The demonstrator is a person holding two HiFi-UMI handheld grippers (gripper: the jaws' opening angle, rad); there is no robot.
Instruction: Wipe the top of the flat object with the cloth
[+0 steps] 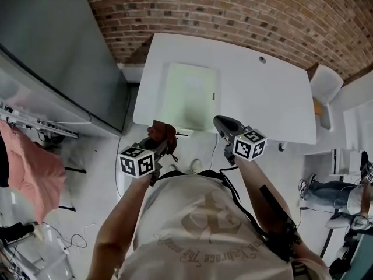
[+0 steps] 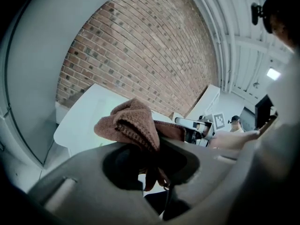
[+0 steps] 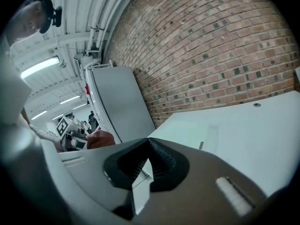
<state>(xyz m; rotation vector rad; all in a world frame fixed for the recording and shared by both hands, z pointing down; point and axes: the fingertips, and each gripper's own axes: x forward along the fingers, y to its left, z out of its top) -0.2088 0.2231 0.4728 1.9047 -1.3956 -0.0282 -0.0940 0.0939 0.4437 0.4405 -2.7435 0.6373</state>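
**Cloth pinched in my left fingers, right fingers closed on nothing**

The fingers of my left gripper [image 2: 149,150] are clamped on a brown cloth [image 2: 133,123]. It bunches up above them in a folded lump, and a short tail hangs down through the gap below. The fingers of my right gripper [image 3: 149,146] are pressed together at their ribbed tips with nothing between them.

From the head view, I hold both grippers up in front of my chest, side by side and apart, each pointing towards the table [image 1: 268,104]. The cloth sits just short of the table's near edge, over the floor [image 1: 105,156], and touches nothing but my fingers. My right fingers reach over that edge.

The flat object I am to wipe is a pale green board [image 1: 189,95]. It lies flat on the left half of the white table, its near side close to the table's near edge. The cloth is close to the board's near left corner, and my right fingers are just beside its near right corner. Neither is on the board.

Further out, a brick wall [image 1: 233,10] runs behind the table and a large grey panel [image 1: 52,51] stands to its left. A white chair [image 1: 325,83] sits at the table's right end. Pink fabric [image 1: 29,168] hangs at the far left, and a person [image 1: 344,194] is at the far right.
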